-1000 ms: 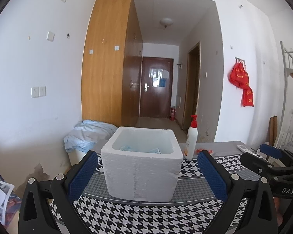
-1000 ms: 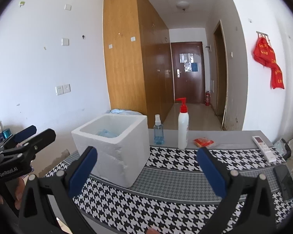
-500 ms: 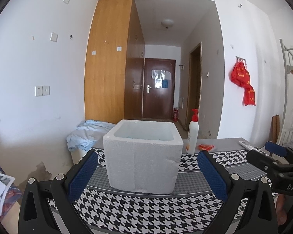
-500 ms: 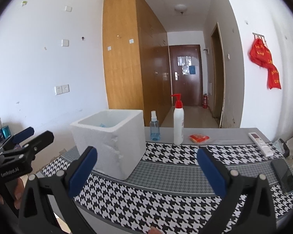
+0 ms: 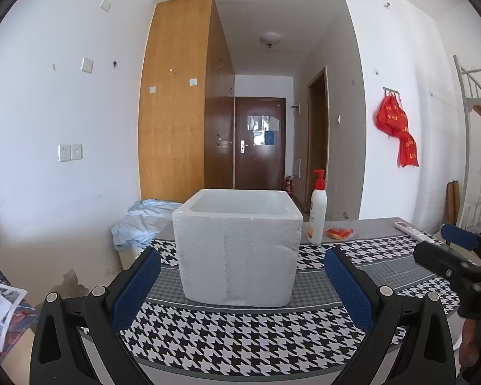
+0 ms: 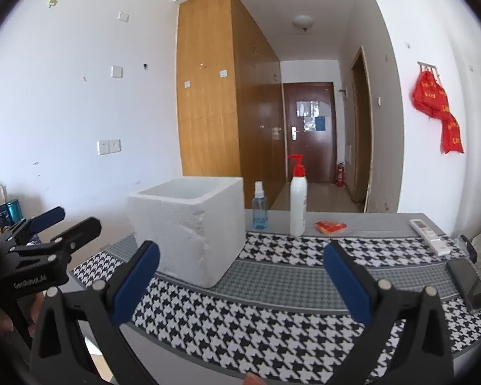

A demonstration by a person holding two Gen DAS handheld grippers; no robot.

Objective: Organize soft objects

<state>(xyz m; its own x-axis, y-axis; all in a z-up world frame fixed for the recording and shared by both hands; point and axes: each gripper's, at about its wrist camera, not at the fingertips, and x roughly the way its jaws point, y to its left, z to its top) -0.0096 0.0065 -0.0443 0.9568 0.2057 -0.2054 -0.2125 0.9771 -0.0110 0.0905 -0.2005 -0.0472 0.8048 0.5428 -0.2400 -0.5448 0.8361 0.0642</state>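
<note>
Nearest, the left hand-held gripper point(image 5: 242, 284) hangs with its blue pads wide apart and nothing between them, and the right hand-held gripper point(image 6: 240, 279) is likewise spread and empty, both low at the near edge of the counter point(image 5: 240, 337) with its houndstooth cloth. Just beyond them the white foam box point(image 5: 237, 243) stands upright on the cloth, towards the left; its inside is hidden from this low angle, so I cannot tell what it holds. No soft object lies loose on the cloth, so the sorting looks finished or nearly so. Further back stand a spray bottle point(image 6: 259, 207), a pump bottle point(image 6: 298, 205) and a red packet point(image 6: 330, 226); a remote point(image 6: 429, 235) lies far right
</note>
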